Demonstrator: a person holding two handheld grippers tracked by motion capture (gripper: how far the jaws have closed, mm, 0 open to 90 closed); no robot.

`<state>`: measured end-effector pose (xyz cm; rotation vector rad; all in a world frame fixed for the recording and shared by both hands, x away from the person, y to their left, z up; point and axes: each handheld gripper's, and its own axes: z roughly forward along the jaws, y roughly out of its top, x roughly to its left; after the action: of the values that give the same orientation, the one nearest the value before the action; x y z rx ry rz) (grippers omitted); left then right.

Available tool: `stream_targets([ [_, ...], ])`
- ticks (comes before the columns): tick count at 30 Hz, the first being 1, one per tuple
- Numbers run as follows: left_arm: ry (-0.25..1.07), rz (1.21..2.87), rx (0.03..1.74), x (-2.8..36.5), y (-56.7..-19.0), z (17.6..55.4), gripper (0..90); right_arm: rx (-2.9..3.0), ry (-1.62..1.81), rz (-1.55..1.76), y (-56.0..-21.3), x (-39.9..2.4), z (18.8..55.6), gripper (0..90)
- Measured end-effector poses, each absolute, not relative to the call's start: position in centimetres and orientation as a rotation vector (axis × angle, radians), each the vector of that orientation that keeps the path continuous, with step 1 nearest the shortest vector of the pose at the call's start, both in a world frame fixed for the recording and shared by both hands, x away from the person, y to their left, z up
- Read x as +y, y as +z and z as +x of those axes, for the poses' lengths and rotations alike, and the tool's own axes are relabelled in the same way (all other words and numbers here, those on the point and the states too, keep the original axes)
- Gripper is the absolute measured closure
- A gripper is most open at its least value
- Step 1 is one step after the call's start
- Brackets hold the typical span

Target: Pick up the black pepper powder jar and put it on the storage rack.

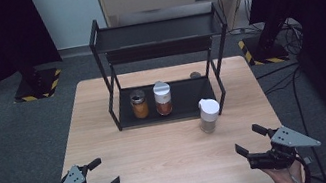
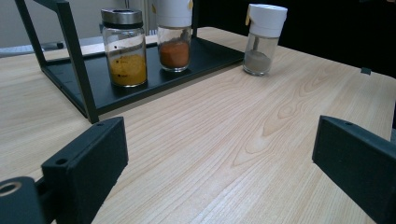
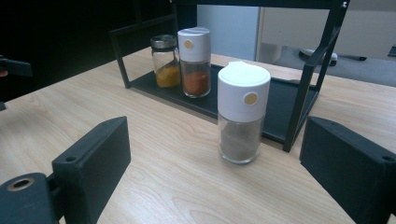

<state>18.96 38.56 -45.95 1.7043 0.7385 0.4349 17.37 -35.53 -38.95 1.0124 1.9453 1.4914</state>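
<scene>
A black two-tier rack stands at the back of the wooden table. Its lower shelf holds a silver-lidded jar of yellow spice and a white-capped jar of orange-red spice. A white-capped shaker of grey powder sits on the table by the rack's front right leg. My left gripper is open at the near left corner. My right gripper is open at the near right, facing the shaker.
A small dark round thing lies on the table behind the rack. Grey carpet surrounds the table. Black stands with yellow-striped bases and cables are on the floor at the far sides.
</scene>
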Motion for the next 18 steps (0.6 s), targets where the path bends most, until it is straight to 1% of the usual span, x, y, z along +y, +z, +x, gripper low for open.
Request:
stream_targets([
  [9, 0.434, 1.705, 0.738, 38.6, -46.0, 19.0, 2.7, 1.980, 1.482, 1.002, -38.1, -34.7, 19.3, 8.9],
  [18, 0.432, 1.703, 0.739, 38.6, -46.0, 19.0, 2.7, 2.004, 1.516, 1.002, -38.0, -34.5, 21.9, 9.1],
])
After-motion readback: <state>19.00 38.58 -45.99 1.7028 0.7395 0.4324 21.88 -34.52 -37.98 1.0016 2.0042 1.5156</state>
